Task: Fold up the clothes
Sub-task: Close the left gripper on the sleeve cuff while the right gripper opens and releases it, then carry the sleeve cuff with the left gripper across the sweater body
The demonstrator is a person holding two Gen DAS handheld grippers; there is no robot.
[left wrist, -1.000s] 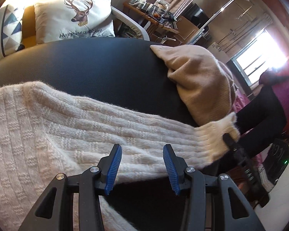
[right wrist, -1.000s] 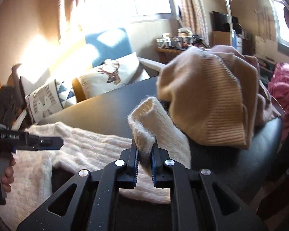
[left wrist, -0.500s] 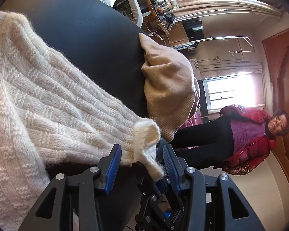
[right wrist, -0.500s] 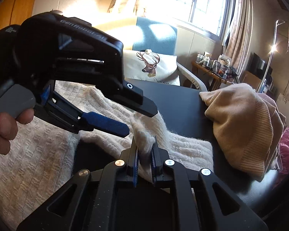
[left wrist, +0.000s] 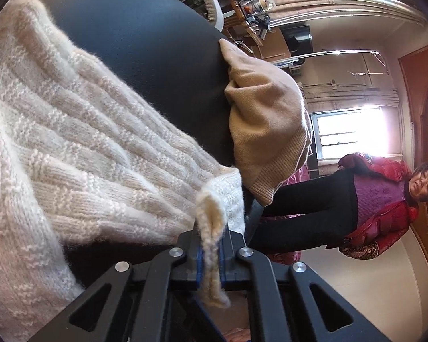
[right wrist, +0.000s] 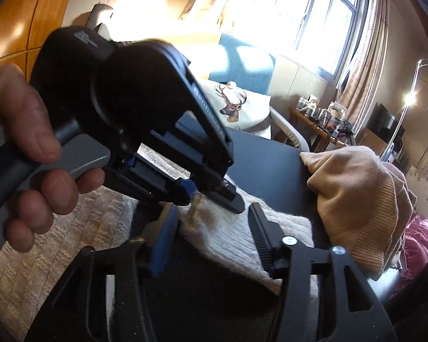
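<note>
1. left wrist view: the left gripper (left wrist: 209,259) is clamped tight on the cuff (left wrist: 211,219) of the cream sweater (left wrist: 80,148); the fuzzy cuff edge stands pinched between the two blue pads and a tuft pokes out below them.
2. the sweater's ribbed sleeve runs from the cuff up and left across the black table (left wrist: 145,42), and the body of the knit fills the left side of this view.
3. a tan sweater (left wrist: 265,125) lies bunched on the table just beside the sleeve, at the table's edge; whether the two knits touch i cannot tell.
4. a person (left wrist: 371,208) in a red jacket and dark trousers stands on the floor beyond the table.
5. right wrist view: the right gripper (right wrist: 211,233) has its jaws opening, standing wide; the sleeve end lies between them, but the pads do not press on it.
6. the left gripper (right wrist: 202,191) shows here from the side, its tips closed on the cuff (right wrist: 202,213) just ahead of the right gripper's fingers.
7. a hand (right wrist: 25,148) grips the left tool's grey handle, fingers wrapped round the trigger.
8. the tan sweater (right wrist: 356,196) sits to the right on the table (right wrist: 271,159).
9. a deer cushion (right wrist: 239,108) rests on a chair behind the table, near a sunlit window (right wrist: 308,11).
</note>
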